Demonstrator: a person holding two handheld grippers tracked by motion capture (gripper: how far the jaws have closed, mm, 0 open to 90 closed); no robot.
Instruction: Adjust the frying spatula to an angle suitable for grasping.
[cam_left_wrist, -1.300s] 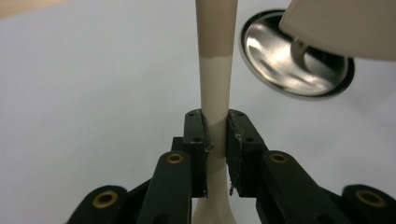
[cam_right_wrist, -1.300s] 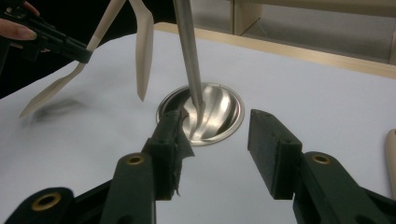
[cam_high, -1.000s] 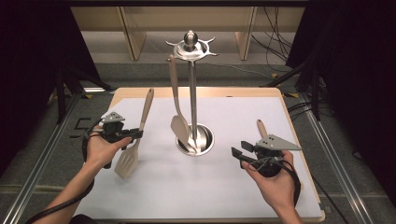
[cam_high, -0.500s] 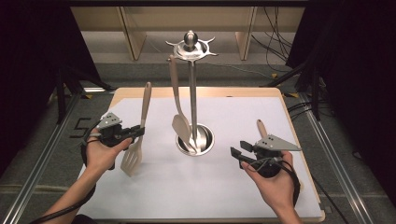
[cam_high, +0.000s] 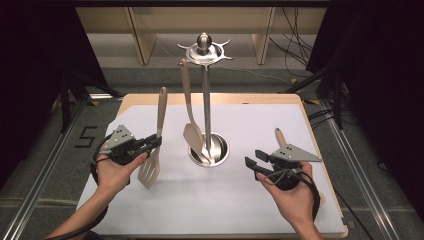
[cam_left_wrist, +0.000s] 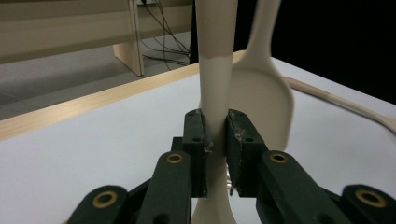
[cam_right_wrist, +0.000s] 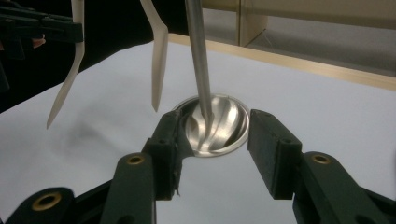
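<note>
The slotted spatula (cam_high: 152, 150) hung upright in the left tool (cam_high: 156, 142), clear of the bench (cam_high: 225, 210), its blade down and its long handle rising toward the head of the utensil stand (cam_high: 204, 50). In the left gripper view the two black jaws were pinched on the narrow neck just below the wooden part of the handle, pads flat against both sides. The spatula stood just left of the stand, apart from it.

A solid spatula (cam_high: 191, 131) already hung from one hook of the stand's crown, its blade near the round steel base (cam_high: 216, 150). The right tool (cam_high: 254, 164) rested low at the right of the base with its jaws spread and nothing between them. Behind it another wooden-handled utensil (cam_high: 280, 136) lay on the white sheet.

The step in hand looked to be hanging the slotted spatula on a free hook. To do it well, the grip should stay firm on the neck so the blade does not swing, the handle's end should be raised above the crown, then lowered onto a hook away from the hanging spatula. The idle tool could steady the base if the stand rocks.
</note>
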